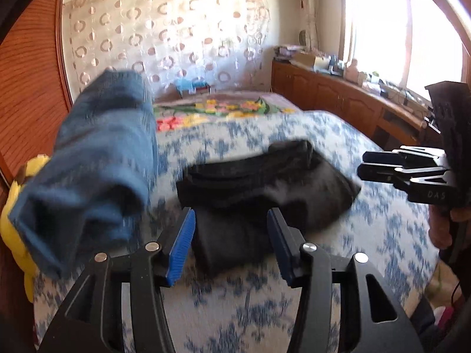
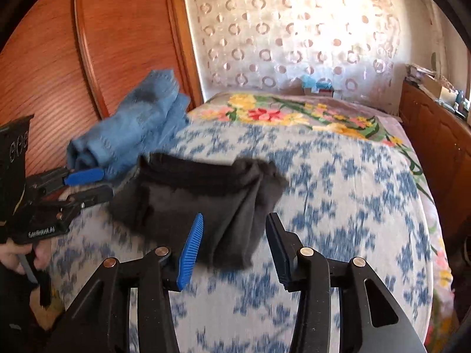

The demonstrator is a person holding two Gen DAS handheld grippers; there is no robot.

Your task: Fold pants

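Note:
Dark grey pants point(image 1: 265, 182) lie bunched and partly folded on the blue-and-white bedspread point(image 1: 368, 235); they also show in the right wrist view point(image 2: 206, 203). My left gripper point(image 1: 231, 244) is open and empty, just above their near edge. My right gripper point(image 2: 232, 247) is open and empty over their right part. The right gripper shows at the right of the left wrist view point(image 1: 365, 166), and the left gripper at the left of the right wrist view point(image 2: 100, 184). The frames are motion-blurred.
A blue folded garment point(image 1: 97, 158) lies at the bed's left edge, also seen in the right wrist view point(image 2: 132, 126). A yellow plush toy point(image 1: 17, 220) sits beside it. A floral blanket point(image 2: 294, 111) covers the far bed. A wooden wardrobe point(image 2: 88, 58) stands left, wooden cabinets point(image 1: 338, 97) right.

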